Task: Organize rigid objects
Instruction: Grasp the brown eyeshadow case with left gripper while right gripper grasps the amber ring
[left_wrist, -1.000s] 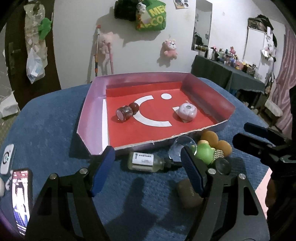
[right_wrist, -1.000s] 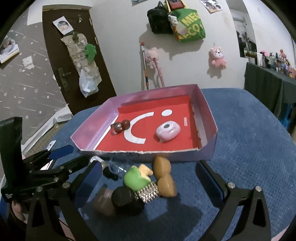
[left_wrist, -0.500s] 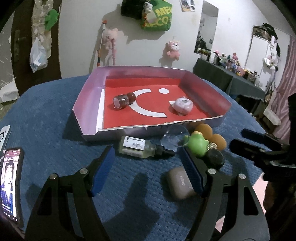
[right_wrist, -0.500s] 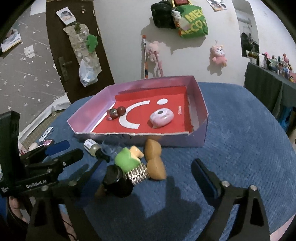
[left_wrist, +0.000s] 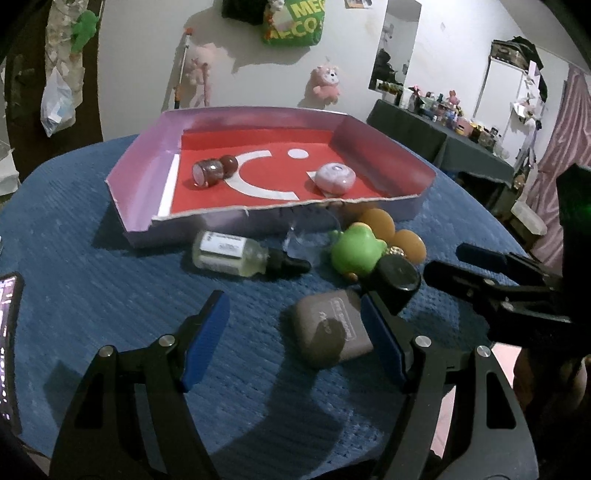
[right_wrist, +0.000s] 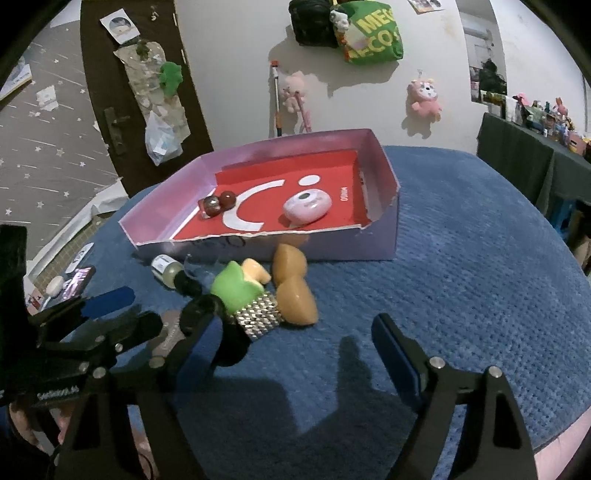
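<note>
A purple-walled tray (left_wrist: 140, 166) with a red floor holds a dark red jar (left_wrist: 208, 172) and a pink round case (left_wrist: 334, 178). In front of it lie a dropper bottle (left_wrist: 232, 254), a green frog-shaped piece (left_wrist: 355, 251), tan rounded pieces (right_wrist: 295, 295), a silver studded piece (right_wrist: 258, 317), a black round cap (left_wrist: 397, 275) and a grey case (left_wrist: 328, 332). My left gripper (left_wrist: 295, 328) is open, with the grey case between its fingers, close to the right one. My right gripper (right_wrist: 295, 334) is closing, low behind the studded piece and black cap; its pads press on nothing.
A phone (left_wrist: 7, 343) lies at the left edge of the blue cloth-covered table (right_wrist: 461, 258). The right gripper (left_wrist: 480, 266) reaches in from the right in the left wrist view. A dark side table (left_wrist: 461, 147) with small items stands behind on the right.
Both grippers have come down and nearer to the pile. The grey case now lies between the left fingers. The right jaws have narrowed.
</note>
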